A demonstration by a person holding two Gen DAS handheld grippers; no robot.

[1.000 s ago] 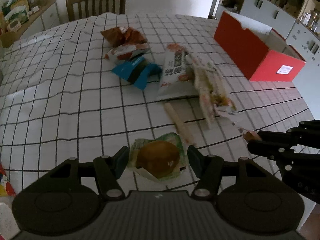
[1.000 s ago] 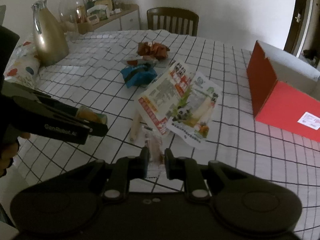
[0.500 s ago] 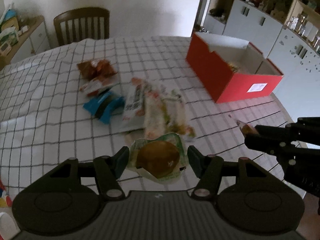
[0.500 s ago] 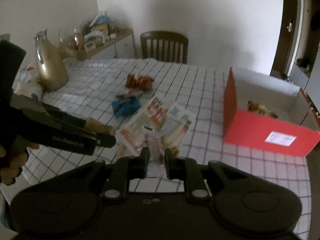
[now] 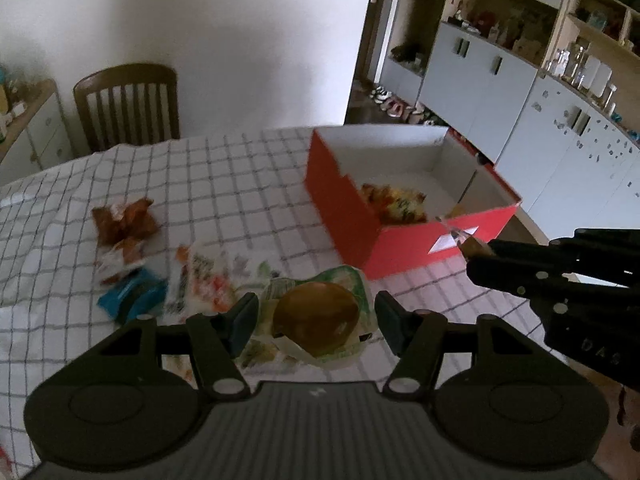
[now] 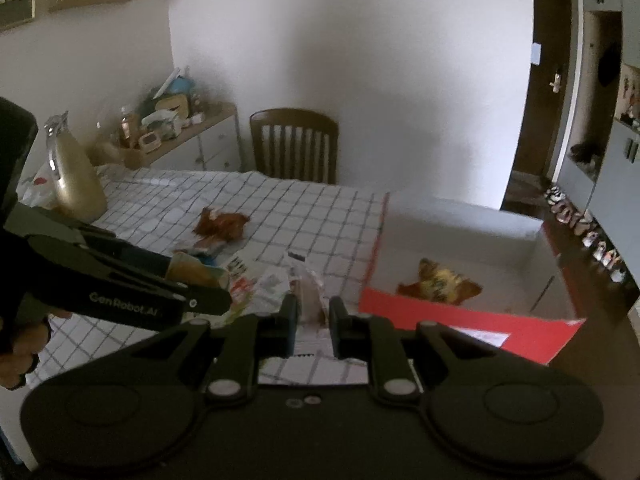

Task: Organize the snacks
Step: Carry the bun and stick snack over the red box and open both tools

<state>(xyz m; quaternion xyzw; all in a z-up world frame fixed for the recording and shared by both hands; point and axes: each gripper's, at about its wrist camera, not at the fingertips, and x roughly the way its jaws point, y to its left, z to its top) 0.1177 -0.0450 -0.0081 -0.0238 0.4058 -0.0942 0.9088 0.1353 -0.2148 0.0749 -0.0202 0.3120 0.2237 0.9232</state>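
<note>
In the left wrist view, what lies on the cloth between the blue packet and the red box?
The white printed snack bags lie between the blue packet and the red box, with bare checked tablecloth beyond them. The left wrist view shows it, blurred.

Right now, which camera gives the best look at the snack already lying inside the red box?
The right wrist view: it looks over the red box wall onto the orange-yellow packet, which lies unobstructed on the white floor. The left wrist view shows the same packet blurred and partly cut off by the box wall.
</note>
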